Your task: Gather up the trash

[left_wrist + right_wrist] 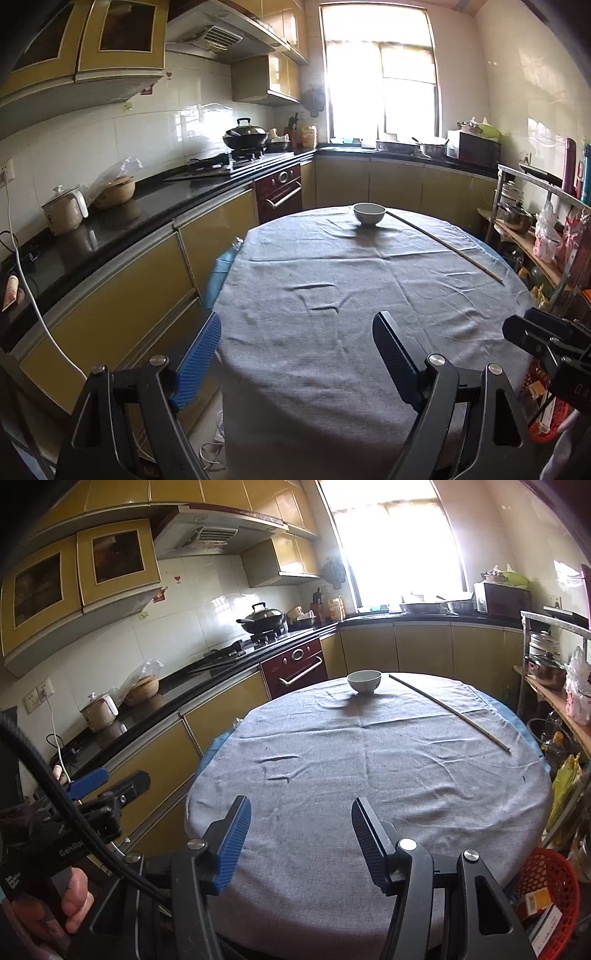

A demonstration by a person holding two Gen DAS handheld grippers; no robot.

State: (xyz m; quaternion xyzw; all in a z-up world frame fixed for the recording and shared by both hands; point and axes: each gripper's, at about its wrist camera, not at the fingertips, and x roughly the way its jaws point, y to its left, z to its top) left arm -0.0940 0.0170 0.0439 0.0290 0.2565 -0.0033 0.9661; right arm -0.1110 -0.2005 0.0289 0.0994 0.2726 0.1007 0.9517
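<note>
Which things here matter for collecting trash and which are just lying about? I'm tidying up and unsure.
Job: thin pale stick on the grey-clothed round table; red mesh plastic basket; both open claws, left, right.

Lying about: white ceramic bowl; black lidded wok; microwave.

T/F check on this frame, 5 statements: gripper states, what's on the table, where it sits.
1. Both grippers are open and hold nothing. True: the left gripper and right gripper have jaws spread wide above the grey tablecloth.
2. The white bowl lies tipped on its side. False: it stands upright near the table's far edge.
3. A long thin stick lies on the cloth to the right of the bowl. True.
4. The stick rests inside the bowl. False: it lies flat on the cloth beside the bowl.
5. A lidded wok sits on the stove. True.
</note>
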